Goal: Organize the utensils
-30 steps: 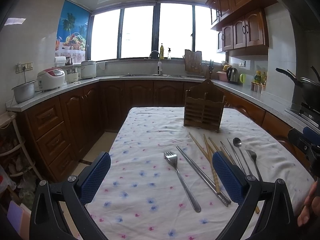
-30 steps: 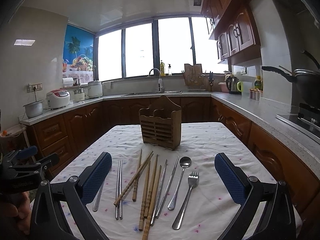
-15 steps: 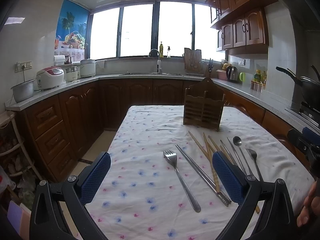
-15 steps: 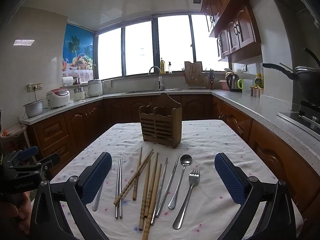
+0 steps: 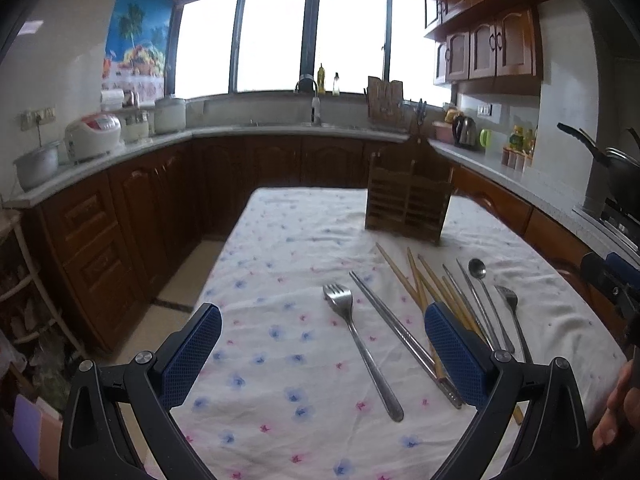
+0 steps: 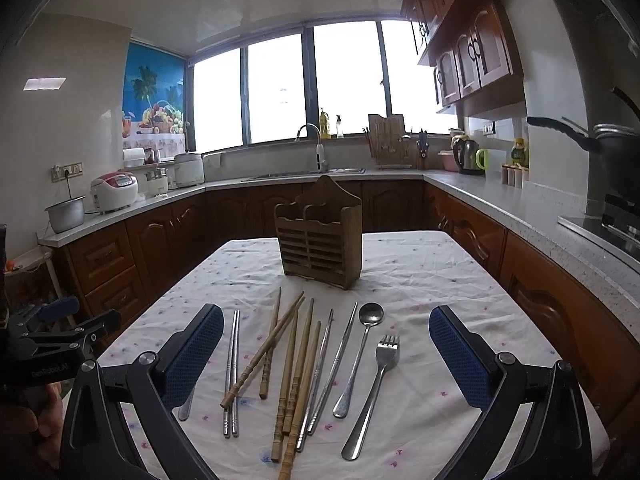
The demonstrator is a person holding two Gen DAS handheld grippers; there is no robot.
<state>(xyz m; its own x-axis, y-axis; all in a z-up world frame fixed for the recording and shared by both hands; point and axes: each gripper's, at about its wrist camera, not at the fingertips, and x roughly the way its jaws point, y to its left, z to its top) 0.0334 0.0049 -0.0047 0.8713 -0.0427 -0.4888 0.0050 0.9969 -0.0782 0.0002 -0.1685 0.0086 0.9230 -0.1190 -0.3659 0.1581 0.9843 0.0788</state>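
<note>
Utensils lie side by side on the flowered tablecloth (image 6: 420, 280): a fork (image 6: 374, 392), a spoon (image 6: 360, 356), several wooden chopsticks (image 6: 296, 372), metal chopsticks (image 6: 232, 368). In the left wrist view a second fork (image 5: 358, 344) lies apart, left of metal chopsticks (image 5: 400, 332) and the wooden chopsticks (image 5: 420, 284). A slatted wooden utensil holder (image 6: 320, 240) (image 5: 406, 204) stands upright behind them. My right gripper (image 6: 326, 354) hovers open over the row. My left gripper (image 5: 324, 356) is open above the lone fork. Both hold nothing.
The table's left edge drops to the floor beside dark wooden cabinets (image 5: 120, 240). Counters carry a rice cooker (image 5: 92, 136), a metal pot (image 6: 66, 212), a kettle (image 6: 466, 156) and a sink tap (image 6: 314, 140). A frying pan (image 6: 600, 148) sits at the right. A person's hand (image 5: 616, 412) shows low right.
Both grippers have crept slightly forward over the table, so the holder and utensils look a little nearer. Both stay open, and nothing on the cloth has moved.
</note>
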